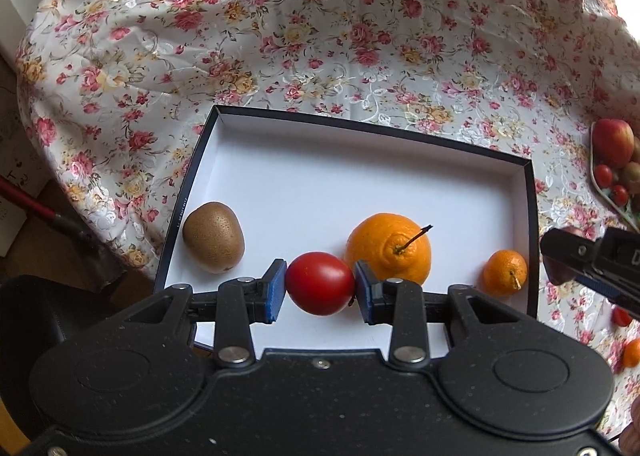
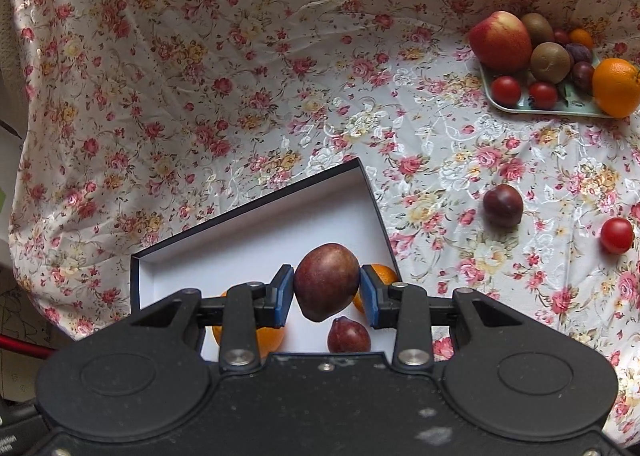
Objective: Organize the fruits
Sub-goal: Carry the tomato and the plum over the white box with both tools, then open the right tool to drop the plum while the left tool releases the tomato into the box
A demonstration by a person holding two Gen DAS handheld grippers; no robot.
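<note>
My left gripper (image 1: 320,288) is shut on a red cherry tomato (image 1: 319,282) above the near side of the white box (image 1: 360,160). In the box lie a kiwi (image 1: 213,237), a big orange (image 1: 389,247) and a small mandarin (image 1: 505,271). My right gripper (image 2: 326,290) is shut on a dark plum (image 2: 326,281) over the box's right end (image 2: 256,232); a second plum (image 2: 349,335) lies in the box below it. In the left wrist view the right gripper (image 1: 592,260) shows at the right edge.
A pale green tray (image 2: 520,106) at the far right holds an apple (image 2: 501,41), kiwis, tomatoes, plums and an orange (image 2: 616,81). A loose plum (image 2: 503,205) and a tomato (image 2: 616,235) lie on the floral cloth. A red-handled tool (image 1: 36,204) is off the left table edge.
</note>
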